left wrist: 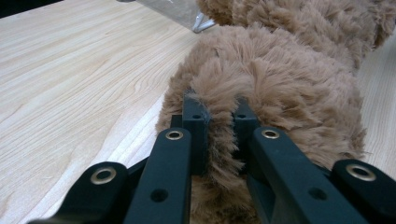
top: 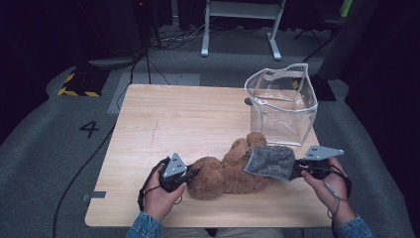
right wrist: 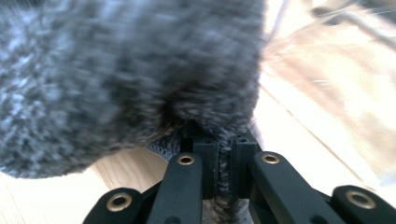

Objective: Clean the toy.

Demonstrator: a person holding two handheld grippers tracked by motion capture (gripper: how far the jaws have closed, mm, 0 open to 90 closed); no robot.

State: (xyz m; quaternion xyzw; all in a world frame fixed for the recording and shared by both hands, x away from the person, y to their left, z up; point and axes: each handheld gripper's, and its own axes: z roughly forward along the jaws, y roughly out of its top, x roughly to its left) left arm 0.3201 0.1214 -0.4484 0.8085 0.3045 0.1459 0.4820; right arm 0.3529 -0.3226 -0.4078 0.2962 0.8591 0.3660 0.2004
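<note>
A brown plush teddy bear (top: pixel 223 173) lies on the wooden table (top: pixel 168 119) near its front edge. My left gripper (top: pixel 194 173) is shut on the bear's fur at its left end; in the left gripper view the jaws (left wrist: pixel 219 109) pinch a tuft of the brown plush (left wrist: pixel 280 70). My right gripper (top: pixel 296 171) is shut on the edge of a fuzzy grey knitted piece (top: pixel 270 162), which rests over the bear's right part. In the right gripper view the grey knit (right wrist: pixel 116 70) is clamped between the closed jaws (right wrist: pixel 224 144) and spreads upward, blurred.
A clear plastic bag (top: pixel 282 104) with white trim stands open at the table's back right, just behind the bear. Cables and a white desk frame (top: pixel 242 29) lie on the floor beyond. Bare wood spreads over the table's left and middle.
</note>
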